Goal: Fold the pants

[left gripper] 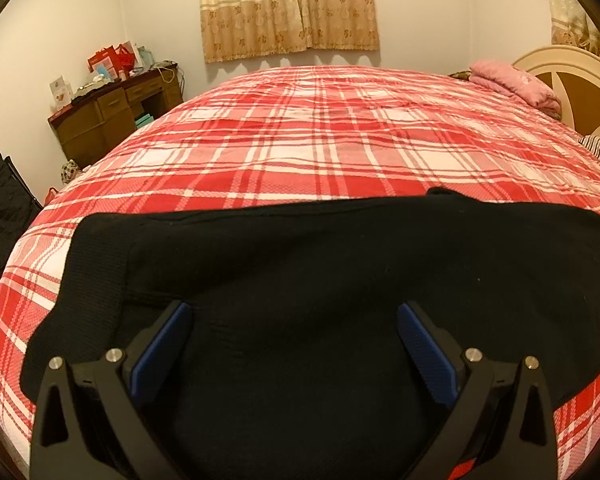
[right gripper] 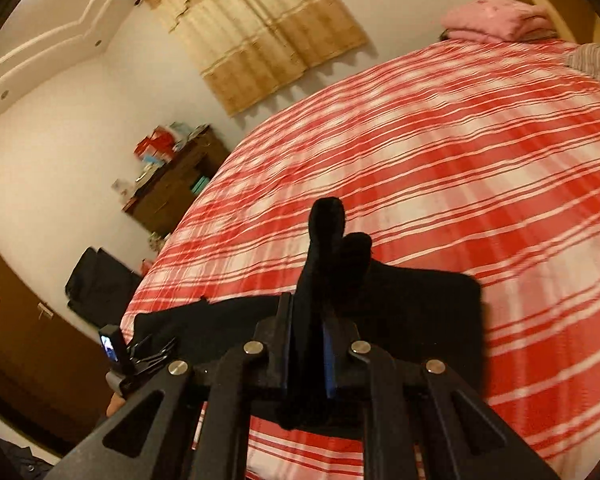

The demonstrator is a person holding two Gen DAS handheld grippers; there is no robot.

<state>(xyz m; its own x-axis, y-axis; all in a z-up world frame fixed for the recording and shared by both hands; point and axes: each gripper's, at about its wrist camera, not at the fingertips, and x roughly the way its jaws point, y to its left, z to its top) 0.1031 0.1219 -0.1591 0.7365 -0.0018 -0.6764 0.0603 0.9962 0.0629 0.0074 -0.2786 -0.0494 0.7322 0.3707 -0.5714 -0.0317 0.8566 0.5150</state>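
Black pants (left gripper: 300, 280) lie spread on the near edge of a bed with a red and white plaid cover (left gripper: 300, 140). My left gripper (left gripper: 294, 320) is open, its blue pads wide apart just above the pants. In the right wrist view my right gripper (right gripper: 306, 316) is shut on a bunched fold of the pants (right gripper: 328, 248), which sticks up past the fingertips. The rest of the pants (right gripper: 420, 320) lies flat on the plaid cover (right gripper: 460, 160). The left gripper (right gripper: 140, 354) shows at the lower left of that view.
A pink folded blanket (left gripper: 512, 82) lies by the cream headboard (left gripper: 572, 76). A brown desk (left gripper: 112, 116) with boxes stands at the far left wall. A black bag (left gripper: 4, 208) sits on the floor left of the bed. Curtains (left gripper: 288, 8) hang behind.
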